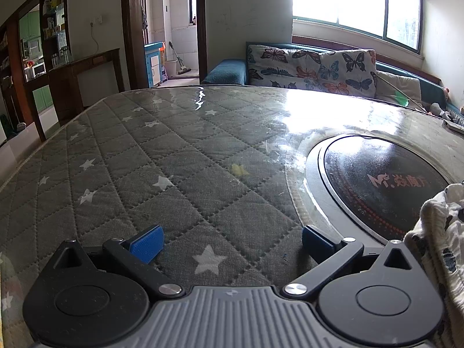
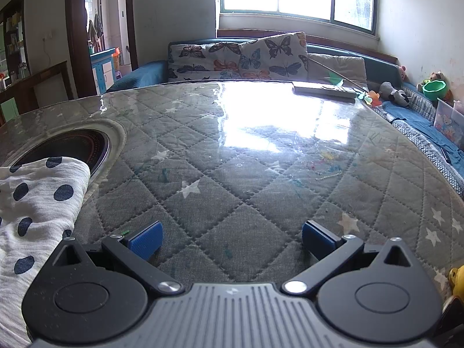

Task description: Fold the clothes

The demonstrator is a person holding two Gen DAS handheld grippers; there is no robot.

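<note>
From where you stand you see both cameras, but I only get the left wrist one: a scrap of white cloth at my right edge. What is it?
Observer: The right wrist view shows more of it: a white polka-dot cloth with dark blue dots, lying on the quilted table cover.
Operator: Is the other gripper holding it?
Observer: No. The right gripper is open, with only the cover between its fingers; the cloth lies to its left.
Operator: Anything else on the table I can't see?
Observer: A flat grey remote-like object lies near the far edge.
</note>
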